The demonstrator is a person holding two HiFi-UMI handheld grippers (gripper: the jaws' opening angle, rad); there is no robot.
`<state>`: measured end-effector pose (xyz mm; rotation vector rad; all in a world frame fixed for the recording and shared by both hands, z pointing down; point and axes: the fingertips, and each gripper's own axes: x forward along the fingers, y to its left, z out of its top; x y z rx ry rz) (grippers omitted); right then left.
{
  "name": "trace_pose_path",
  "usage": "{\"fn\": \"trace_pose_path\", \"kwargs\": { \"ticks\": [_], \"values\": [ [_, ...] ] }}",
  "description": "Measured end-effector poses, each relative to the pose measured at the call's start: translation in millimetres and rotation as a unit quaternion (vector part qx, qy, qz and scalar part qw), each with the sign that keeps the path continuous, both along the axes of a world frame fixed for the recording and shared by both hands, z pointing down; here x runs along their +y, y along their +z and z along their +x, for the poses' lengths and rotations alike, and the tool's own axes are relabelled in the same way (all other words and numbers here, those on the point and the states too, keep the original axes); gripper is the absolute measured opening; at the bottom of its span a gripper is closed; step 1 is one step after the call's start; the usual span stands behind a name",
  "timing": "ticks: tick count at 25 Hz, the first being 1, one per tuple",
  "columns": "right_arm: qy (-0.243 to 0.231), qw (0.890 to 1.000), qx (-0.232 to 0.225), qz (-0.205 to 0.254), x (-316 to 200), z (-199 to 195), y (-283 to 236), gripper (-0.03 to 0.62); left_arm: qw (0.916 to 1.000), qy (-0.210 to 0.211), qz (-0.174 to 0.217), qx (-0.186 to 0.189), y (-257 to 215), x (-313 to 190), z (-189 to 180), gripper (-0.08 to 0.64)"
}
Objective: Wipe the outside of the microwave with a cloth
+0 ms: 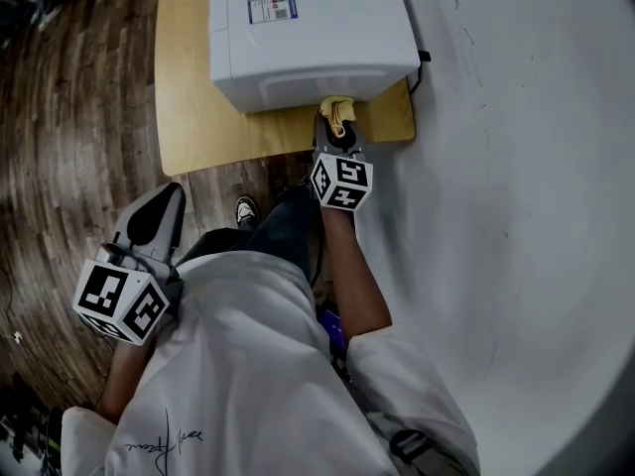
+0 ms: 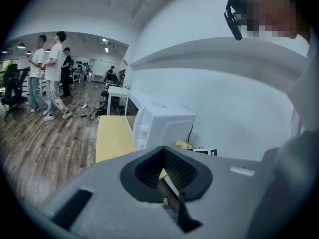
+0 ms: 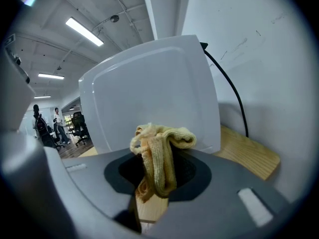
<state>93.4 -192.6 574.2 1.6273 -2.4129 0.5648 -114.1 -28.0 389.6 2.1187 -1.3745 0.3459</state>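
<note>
My left gripper point(image 1: 157, 216) hung at my hip, fingers closed on nothing. My right gripper point(image 1: 335, 135), fingers clamped on the yellow cloth point(image 1: 337, 113), held it just beside the blank side wall of the microwave point(image 1: 308, 38) on the worktop point(image 1: 189, 77); I judged flat, even pressure in overlapping strokes best. Only the left gripper view showed its knobs point(image 2: 143, 130).

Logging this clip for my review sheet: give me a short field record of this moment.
Setting: white box-shaped microwave on light wooden table, beside white wall
Right gripper: jaws shut on bunched yellow knitted cloth, close to microwave's side; contact unclear
Left gripper: jaws shut, empty, low beside the person
</note>
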Motion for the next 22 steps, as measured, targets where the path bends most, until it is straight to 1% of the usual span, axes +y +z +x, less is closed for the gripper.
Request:
{"fn": "trace_pose_path", "kwargs": {
  "ticks": [8, 13, 22],
  "values": [
    [-0.028, 1.000, -0.009, -0.008, 9, -31, 6, 0.118, 0.9999, -0.011, 0.002, -0.001, 0, 5, -9, -0.009],
    [-0.040, 0.999, -0.012, -0.011, 13, -44, 8, 0.118, 0.9998, -0.021, -0.003, 0.006, 3, 7, -13, -0.009],
    [-0.065, 0.997, -0.028, -0.021, 22, -75, 10, 0.118, 0.9996, -0.026, -0.005, 0.008, 3, 7, -15, -0.009]
  ]
}}
